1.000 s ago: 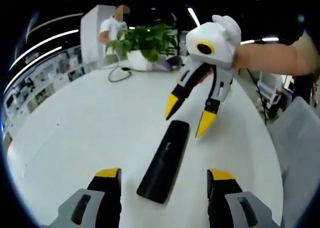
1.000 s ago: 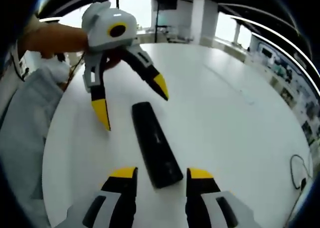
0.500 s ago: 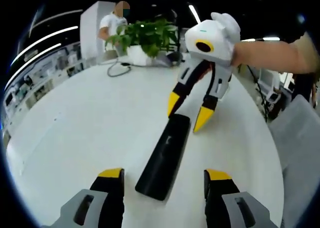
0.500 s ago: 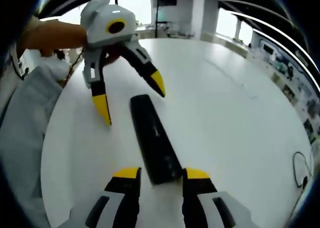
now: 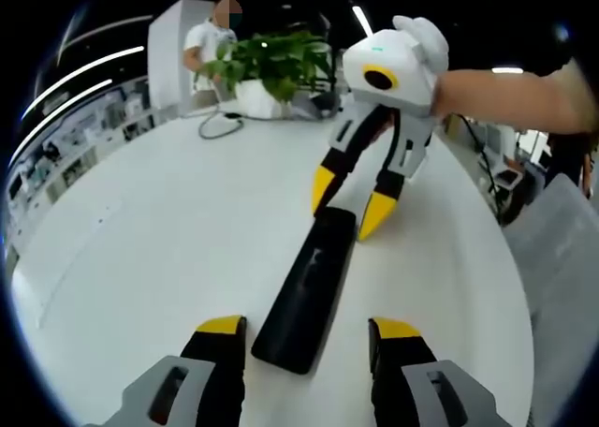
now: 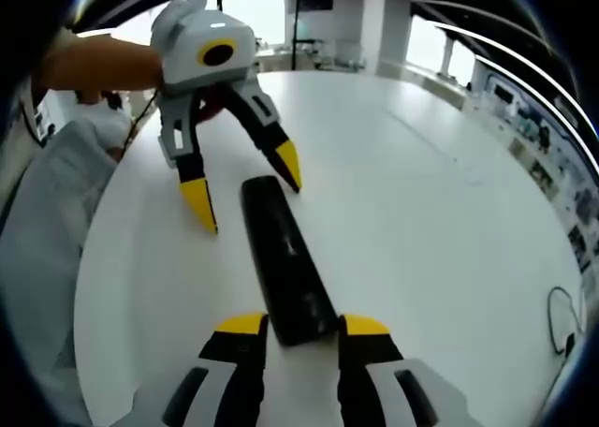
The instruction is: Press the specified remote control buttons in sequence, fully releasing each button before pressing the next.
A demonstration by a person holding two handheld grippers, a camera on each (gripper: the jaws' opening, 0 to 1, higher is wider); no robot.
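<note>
A long black remote [image 5: 309, 287] lies face up on the round white table [image 5: 159, 230]. My left gripper [image 5: 307, 329] is open, its yellow-tipped jaws on either side of the remote's near end with gaps on both sides. My right gripper [image 5: 348, 204] comes in from the upper right, held by a hand, open, tips down at the remote's far end. In the right gripper view the remote [image 6: 284, 258] runs away from my right gripper [image 6: 303, 326], whose jaws stand close beside its end. The left gripper [image 6: 243, 184] straddles the other end.
A potted green plant [image 5: 271, 66] and a looped cable [image 5: 223, 132] sit at the table's far edge, with a person [image 5: 211, 48] standing behind. Grey clothing [image 6: 37, 230] lies along the table rim [image 5: 510, 258]. Another cable [image 6: 562, 316] lies near the edge.
Both grippers have come closer to the remote's ends and lower toward the table. The jaws of each have narrowed a little. The remote has stayed where it lay.
</note>
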